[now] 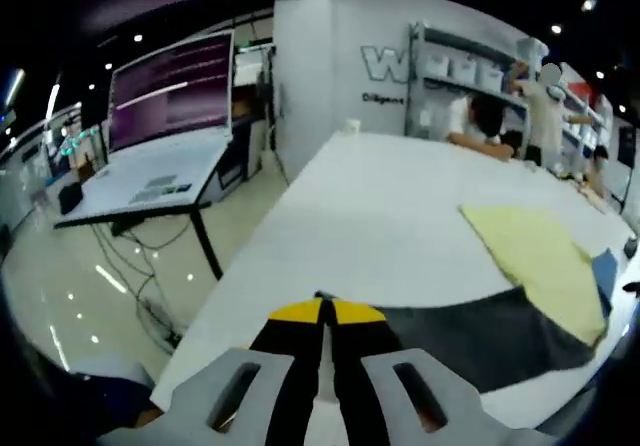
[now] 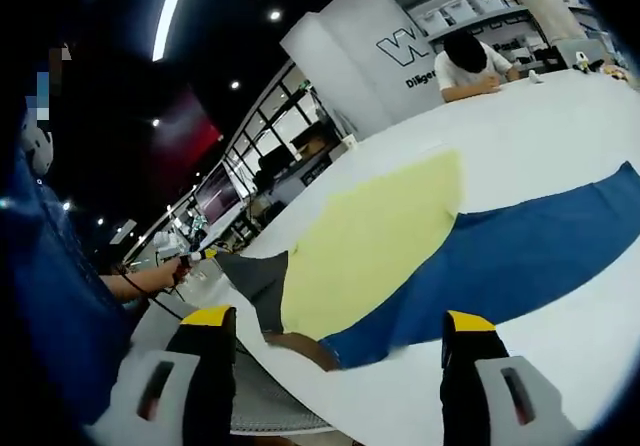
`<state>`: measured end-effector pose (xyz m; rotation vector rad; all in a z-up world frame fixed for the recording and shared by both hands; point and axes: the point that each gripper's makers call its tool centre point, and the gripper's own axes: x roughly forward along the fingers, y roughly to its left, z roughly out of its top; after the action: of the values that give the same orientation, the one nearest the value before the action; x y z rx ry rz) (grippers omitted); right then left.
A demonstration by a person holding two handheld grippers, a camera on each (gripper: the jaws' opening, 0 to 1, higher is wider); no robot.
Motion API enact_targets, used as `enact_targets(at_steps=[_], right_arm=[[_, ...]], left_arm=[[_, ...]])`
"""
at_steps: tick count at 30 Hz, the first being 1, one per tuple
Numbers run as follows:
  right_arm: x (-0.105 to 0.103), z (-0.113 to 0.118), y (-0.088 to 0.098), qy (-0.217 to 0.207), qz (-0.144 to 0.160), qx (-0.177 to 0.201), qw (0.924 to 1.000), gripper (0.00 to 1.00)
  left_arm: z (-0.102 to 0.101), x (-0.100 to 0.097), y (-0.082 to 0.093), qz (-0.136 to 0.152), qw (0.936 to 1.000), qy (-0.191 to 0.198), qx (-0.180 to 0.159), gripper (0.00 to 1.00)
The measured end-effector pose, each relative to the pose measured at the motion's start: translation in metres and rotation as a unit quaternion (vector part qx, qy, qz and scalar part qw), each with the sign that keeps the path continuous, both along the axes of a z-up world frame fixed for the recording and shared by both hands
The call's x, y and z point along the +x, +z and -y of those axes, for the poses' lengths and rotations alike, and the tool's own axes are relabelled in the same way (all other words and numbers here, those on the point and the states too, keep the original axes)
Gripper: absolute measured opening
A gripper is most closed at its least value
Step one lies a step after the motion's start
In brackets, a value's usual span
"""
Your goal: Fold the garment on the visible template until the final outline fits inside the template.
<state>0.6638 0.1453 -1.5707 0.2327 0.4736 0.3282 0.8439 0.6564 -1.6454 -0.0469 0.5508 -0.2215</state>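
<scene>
Closed on the dark corner of the cloth [image 1: 500,331], left tongs [image 1: 322,311] seem ready to fold it, while right tongs [image 2: 340,331] hang released above the table [image 2: 560,116].

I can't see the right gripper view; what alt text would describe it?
A garment of pale yellow, blue and dark grey fabric panels lies spread on a white table. The right tool stands open near the table's edge, its yellow-tipped black jaws wide apart.

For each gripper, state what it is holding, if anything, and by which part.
The left gripper is shut on the dark grey corner of the garment. The right gripper is open, holding nothing.
</scene>
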Motion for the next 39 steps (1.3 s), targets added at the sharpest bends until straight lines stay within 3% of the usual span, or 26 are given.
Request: enact_targets(at_steps=[3, 6, 8, 12, 15, 19, 27, 39], right_arm=[[-0.006, -0.001, -0.002, 0.019, -0.004, 0.0, 0.9998, 0.84], [-0.021, -0.013, -0.008, 0.072, -0.021, -0.006, 0.9971, 0.84], [-0.03, -0.026, -0.007, 0.109, -0.034, 0.017, 0.9934, 0.84], [-0.036, -0.041, 0.004, 0.146, -0.026, 0.038, 0.9882, 0.83], [-0.043, -0.051, 0.007, 0.194, -0.037, 0.017, 0.9801, 0.83], [-0.053, -0.066, 0.009, 0.242, -0.059, 0.019, 0.9684, 0.83], [-0.056, -0.07, 0.008, 0.25, -0.073, 0.022, 0.9652, 0.82], [-0.054, -0.066, 0.006, 0.225, -0.074, 0.027, 0.9712, 0.82]], left_arm=[[-0.006, 0.009, -0.008, -0.006, 1.0, 0.0, 0.004, 0.0], [-0.005, 0.01, -0.007, -0.01, 0.9999, -0.004, 0.007, 0.0], [-0.01, 0.016, -0.013, -0.015, 0.9998, -0.006, 0.01, 0.0], [-0.008, 0.014, -0.013, -0.017, 0.9998, -0.008, 0.008, 0.0], [-0.007, 0.015, -0.014, -0.018, 0.9997, -0.01, 0.008, 0.0], [-0.003, 0.01, -0.018, -0.021, 0.9994, -0.029, 0.005, 0.0], [-0.007, 0.011, -0.025, -0.022, 0.9989, -0.037, 0.016, 0.0], [-0.019, 0.014, -0.019, -0.012, 0.9979, -0.04, 0.05, 0.0]])
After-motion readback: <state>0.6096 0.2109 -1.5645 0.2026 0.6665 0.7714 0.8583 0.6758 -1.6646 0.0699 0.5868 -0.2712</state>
